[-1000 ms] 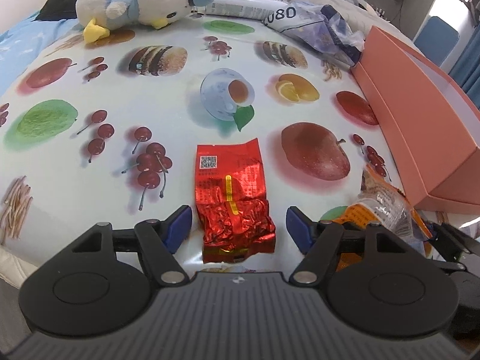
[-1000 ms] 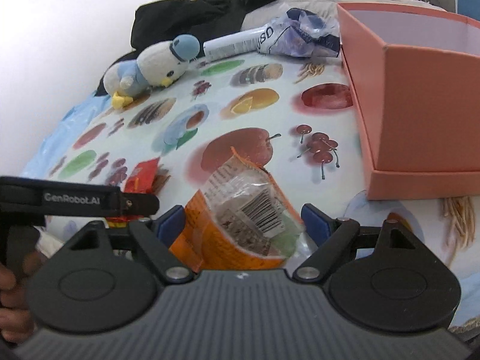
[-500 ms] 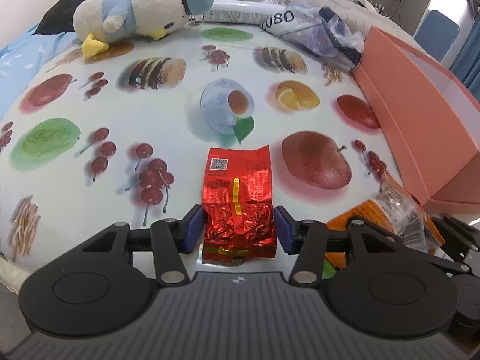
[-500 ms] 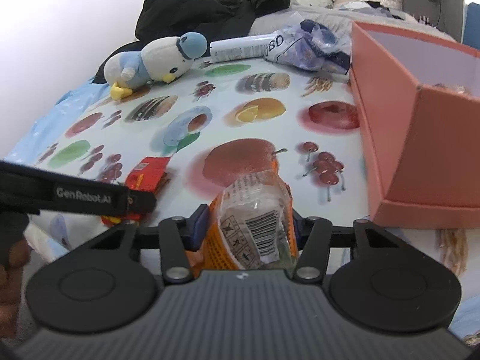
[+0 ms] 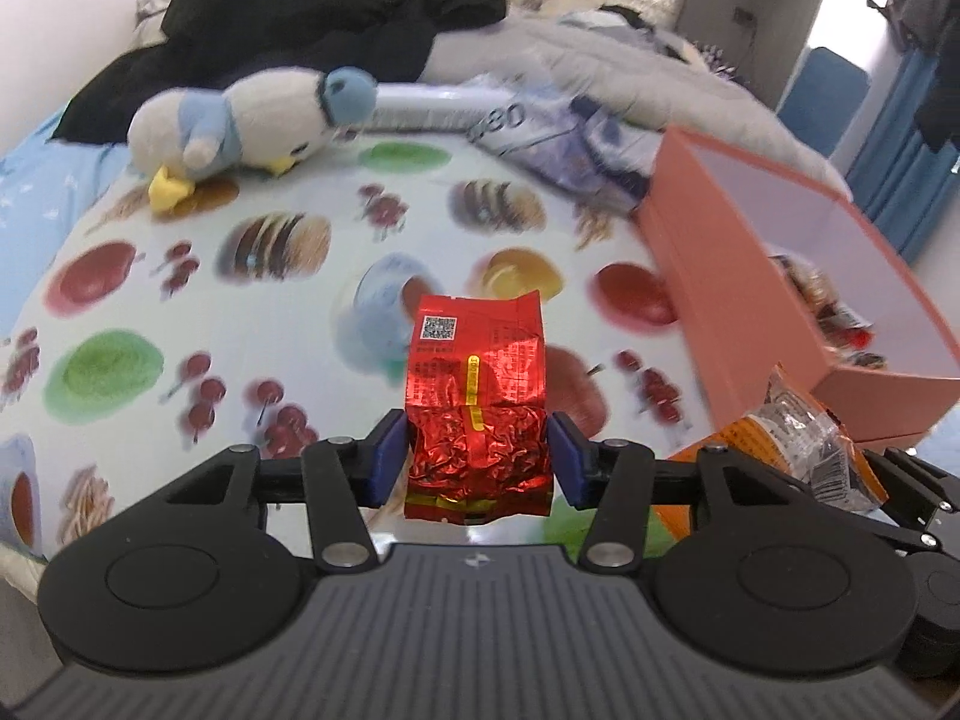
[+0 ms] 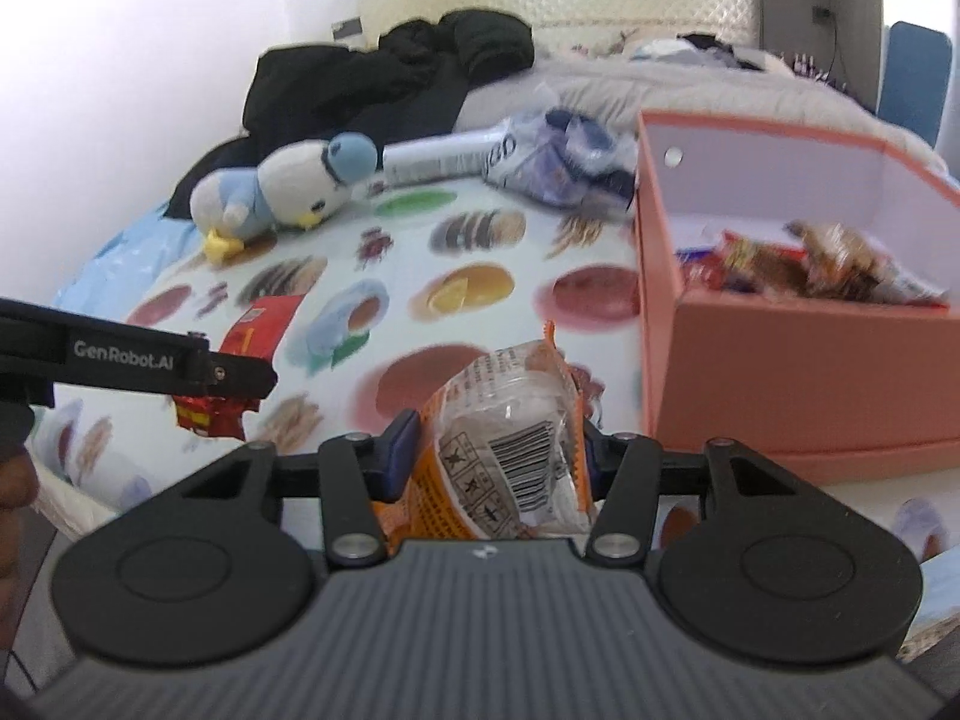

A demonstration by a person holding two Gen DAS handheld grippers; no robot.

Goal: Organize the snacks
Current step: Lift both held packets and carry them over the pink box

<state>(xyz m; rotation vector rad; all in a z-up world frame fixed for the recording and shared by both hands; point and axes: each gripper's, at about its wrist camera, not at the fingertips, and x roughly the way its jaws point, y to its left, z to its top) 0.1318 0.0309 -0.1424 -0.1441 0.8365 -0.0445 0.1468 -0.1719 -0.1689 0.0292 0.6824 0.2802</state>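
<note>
My left gripper [image 5: 477, 456] is shut on a red foil packet [image 5: 475, 396], which hangs lifted above the fruit-print cloth [image 5: 198, 312]. My right gripper [image 6: 492, 456] is shut on an orange and clear snack bag [image 6: 510, 438] with a barcode, also raised off the cloth. That same bag [image 5: 798, 444] shows at the right edge of the left wrist view. The open pink box [image 6: 780, 354] stands to the right and holds several wrapped snacks [image 6: 804, 264]. In the right wrist view the left gripper [image 6: 240, 378] carries the red packet [image 6: 240, 360] at far left.
A plush penguin [image 5: 240, 120] lies at the back left of the cloth. A white tube [image 6: 438, 159] and a crumpled blue-white bag [image 6: 564, 162] lie at the back, with black clothing [image 6: 390, 84] behind. A hand [image 6: 15, 492] shows at the left edge.
Both grippers shut on their packets, the left on the red foil one, the right on the orange bag. Both have since risen, lifting the packets off the cloth, and the box's inside has come into view.
</note>
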